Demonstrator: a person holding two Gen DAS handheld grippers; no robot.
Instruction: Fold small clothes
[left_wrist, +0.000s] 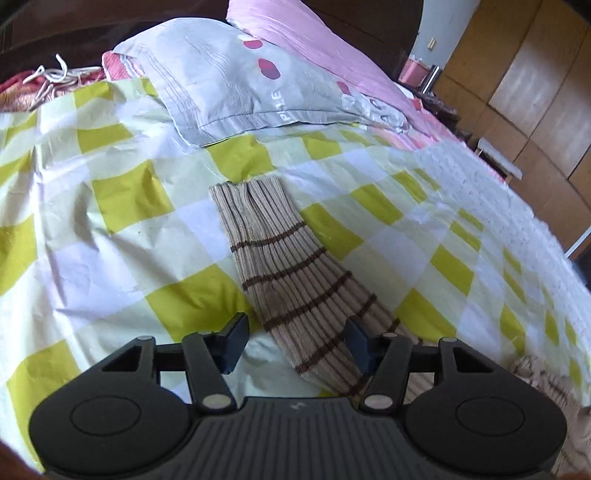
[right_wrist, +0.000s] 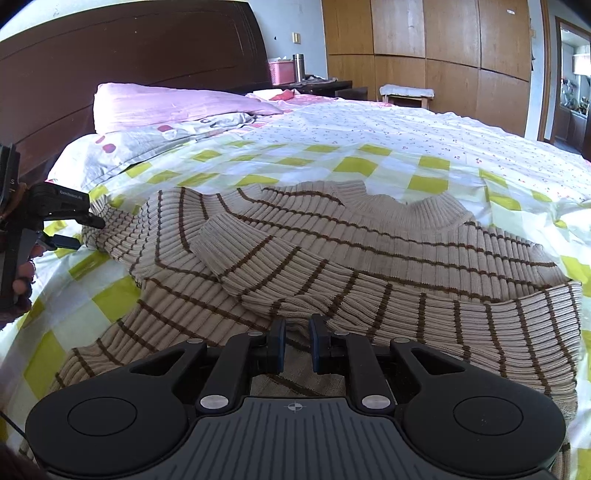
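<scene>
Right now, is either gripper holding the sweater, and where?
Left gripper: open around the striped sweater's sleeve, not clamped. Right gripper: open, nothing held.

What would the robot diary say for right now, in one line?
task: fold sweater | left claw: open, astride sleeve | right claw: open, over sweater hem | surface: checked bedsheet
</scene>
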